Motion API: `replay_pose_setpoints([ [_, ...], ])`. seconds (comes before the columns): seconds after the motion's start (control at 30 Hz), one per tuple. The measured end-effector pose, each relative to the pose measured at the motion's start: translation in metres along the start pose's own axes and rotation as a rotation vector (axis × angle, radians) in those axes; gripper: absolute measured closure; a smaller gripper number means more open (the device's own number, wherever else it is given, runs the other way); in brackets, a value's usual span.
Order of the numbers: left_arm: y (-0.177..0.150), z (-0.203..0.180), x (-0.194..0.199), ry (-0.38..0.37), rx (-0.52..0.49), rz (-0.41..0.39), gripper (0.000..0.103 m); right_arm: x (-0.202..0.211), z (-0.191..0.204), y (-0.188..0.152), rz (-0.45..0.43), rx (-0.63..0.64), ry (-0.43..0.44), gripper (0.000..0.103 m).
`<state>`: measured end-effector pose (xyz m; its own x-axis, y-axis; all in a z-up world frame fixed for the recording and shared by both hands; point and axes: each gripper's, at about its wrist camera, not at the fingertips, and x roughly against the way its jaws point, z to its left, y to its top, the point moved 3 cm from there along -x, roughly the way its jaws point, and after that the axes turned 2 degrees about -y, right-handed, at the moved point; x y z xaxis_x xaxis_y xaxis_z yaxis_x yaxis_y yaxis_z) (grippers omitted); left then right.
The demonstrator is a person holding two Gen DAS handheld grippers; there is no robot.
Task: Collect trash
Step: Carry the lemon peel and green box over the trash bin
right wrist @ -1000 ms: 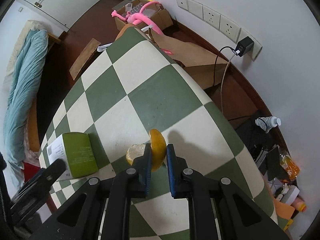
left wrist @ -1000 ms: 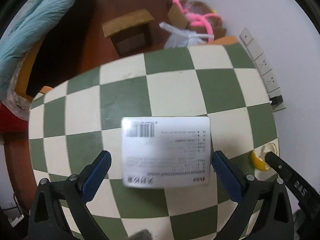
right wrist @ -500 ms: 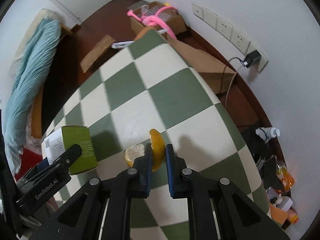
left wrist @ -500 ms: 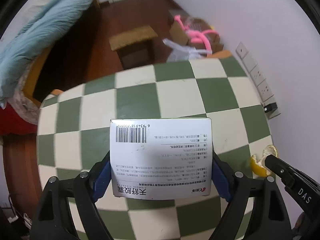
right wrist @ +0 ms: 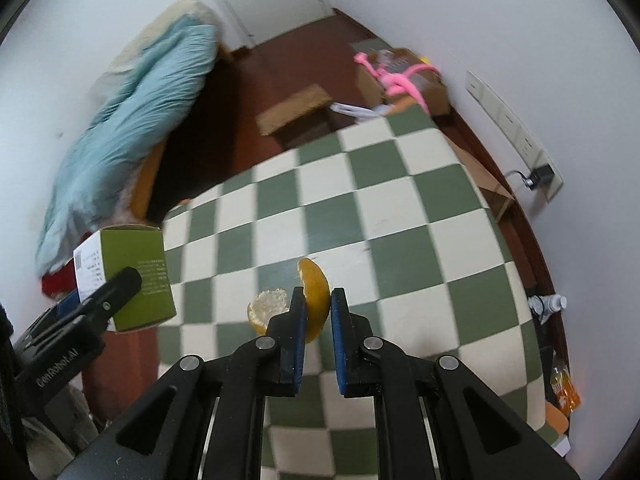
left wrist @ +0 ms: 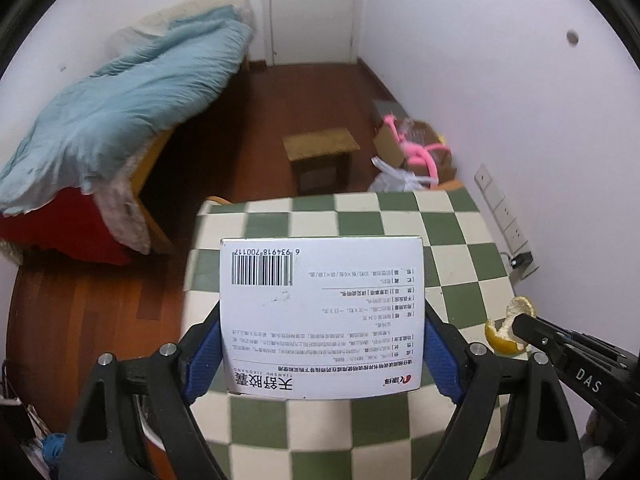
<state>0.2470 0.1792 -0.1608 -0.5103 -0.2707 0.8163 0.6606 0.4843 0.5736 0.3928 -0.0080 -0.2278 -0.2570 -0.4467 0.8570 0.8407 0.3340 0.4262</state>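
Observation:
My left gripper (left wrist: 322, 336) is shut on a white-and-green medicine box (left wrist: 320, 312), its barcode face toward the camera, held above the green-and-cream checkered table (left wrist: 452, 248). The box also shows in the right wrist view (right wrist: 132, 276), lifted over the table's left edge. My right gripper (right wrist: 318, 308) is shut on an orange peel (right wrist: 316, 292), held above the table. The peel also shows at the right in the left wrist view (left wrist: 506, 332).
A bed with a blue quilt (left wrist: 100, 128) stands to the left. A small wooden stool (left wrist: 320, 156), a cardboard box with a pink toy (left wrist: 416, 148) and a white plastic bag (left wrist: 394, 176) lie beyond the table. Wall sockets (right wrist: 512, 128) and clutter (right wrist: 560, 384) sit at the right.
My left gripper closed on the box and lifted it off the table. My right gripper rose with the orange peel. Both cameras now look higher into the room.

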Motion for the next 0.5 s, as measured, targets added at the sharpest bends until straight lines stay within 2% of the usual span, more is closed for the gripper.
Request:
replay_pose_setpoints([
  [0.13,-0.015,0.038,0.05,0.024,0.026,-0.05,0.018,0.034,0.04,-0.023,-0.024,0.06,0.058,0.091],
  [0.23,-0.025,0.062,0.071,0.055,0.041,-0.077,0.018,0.051,0.074,-0.04,-0.027,0.103,0.109,0.091],
  [0.37,-0.045,0.106,0.096,0.107,0.08,-0.096,0.018,0.06,0.123,-0.064,-0.016,0.161,0.174,0.091],
  [0.5,-0.063,0.149,0.107,0.156,0.127,-0.097,0.018,0.053,0.178,-0.092,0.025,0.226,0.238,0.091],
])
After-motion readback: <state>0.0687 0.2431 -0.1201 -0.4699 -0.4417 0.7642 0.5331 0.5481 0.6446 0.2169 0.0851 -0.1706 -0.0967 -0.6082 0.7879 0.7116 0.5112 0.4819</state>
